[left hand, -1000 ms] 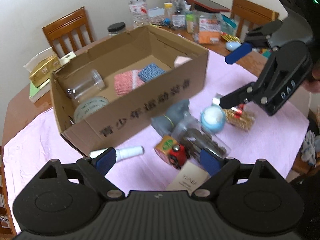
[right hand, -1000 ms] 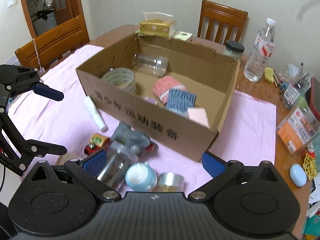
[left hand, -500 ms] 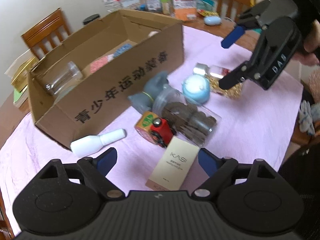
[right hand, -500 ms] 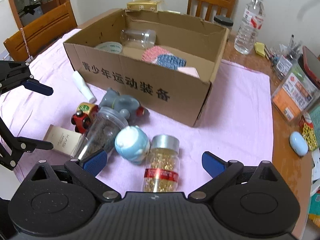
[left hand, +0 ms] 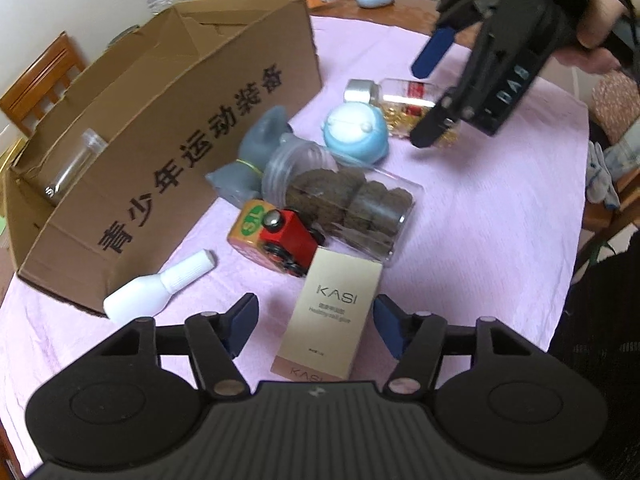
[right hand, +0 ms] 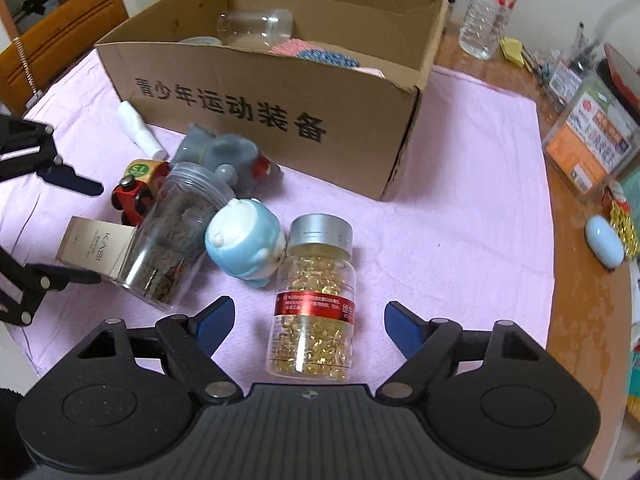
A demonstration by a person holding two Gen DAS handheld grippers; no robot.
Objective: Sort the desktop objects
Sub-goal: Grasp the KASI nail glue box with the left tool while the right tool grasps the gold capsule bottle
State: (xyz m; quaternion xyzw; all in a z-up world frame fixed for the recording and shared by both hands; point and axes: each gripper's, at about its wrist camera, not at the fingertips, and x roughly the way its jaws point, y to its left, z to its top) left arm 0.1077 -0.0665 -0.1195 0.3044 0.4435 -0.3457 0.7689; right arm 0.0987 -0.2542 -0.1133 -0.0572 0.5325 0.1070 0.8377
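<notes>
While your jaws are closing on both sides, neither pair presses anything yet. Your left gripper (left hand: 316, 330) straddles the beige carton (left hand: 330, 320), which lies flat on the pink cloth (left hand: 480, 240) at the near edge, gaps showing either side of it. Your right gripper (right hand: 308, 326) brackets the capsule bottle (right hand: 314, 304), lying on its side, pads clear of it. This looks like the grasp step of two pickups. Finish closing squarely, then lift both over the wall of the cardboard box (right hand: 280, 112) beyond the toy train (left hand: 280, 240) and cookie jar (left hand: 344, 208).
</notes>
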